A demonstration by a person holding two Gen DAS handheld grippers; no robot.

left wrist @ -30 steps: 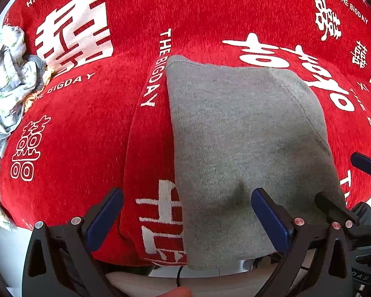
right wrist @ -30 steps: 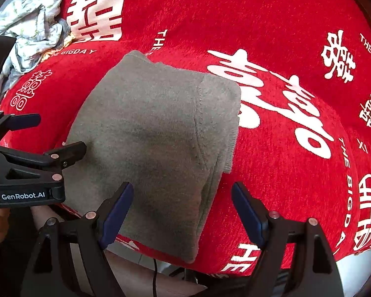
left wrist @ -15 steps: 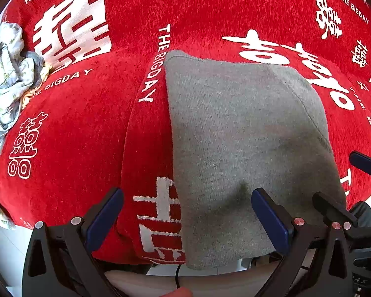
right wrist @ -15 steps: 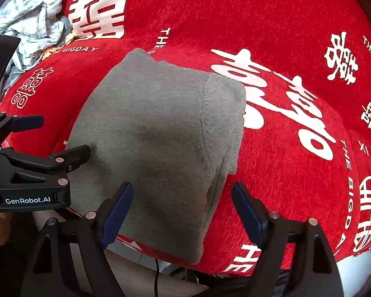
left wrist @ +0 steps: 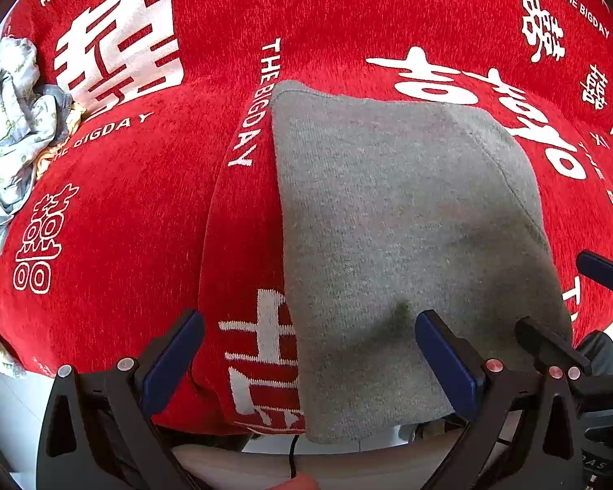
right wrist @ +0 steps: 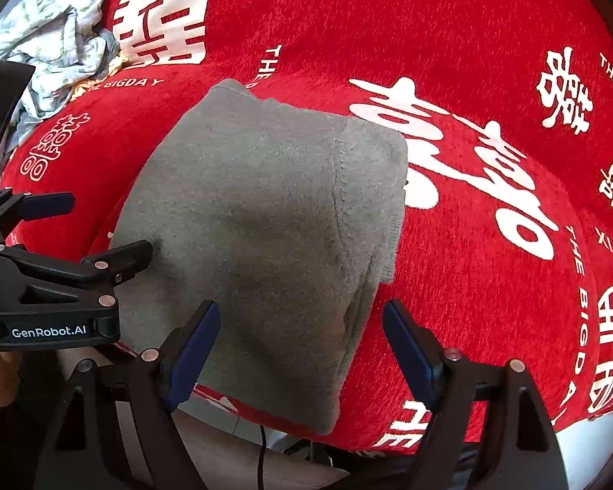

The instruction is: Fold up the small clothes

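Two grippers are hovering at the near edge of a folded grey knit garment (left wrist: 388,224), which is lying across the middle of the frame on a red blanket (left wrist: 143,212) printed with white characters. At upper left a crumpled pale floral cloth (left wrist: 12,122) is waiting, well apart from the work. Lower left, the left gripper (left wrist: 308,349) is standing released, its jaws straddling the garment's left edge. To the right, the right gripper (right wrist: 300,345) is likewise spread wide over the hanging near hem. For a clean next fold, I would judge, each should be closing on the near corners through every layer, lifting evenly, and carrying the hem toward the far edge while keeping the side seam (right wrist: 341,188) aligned.
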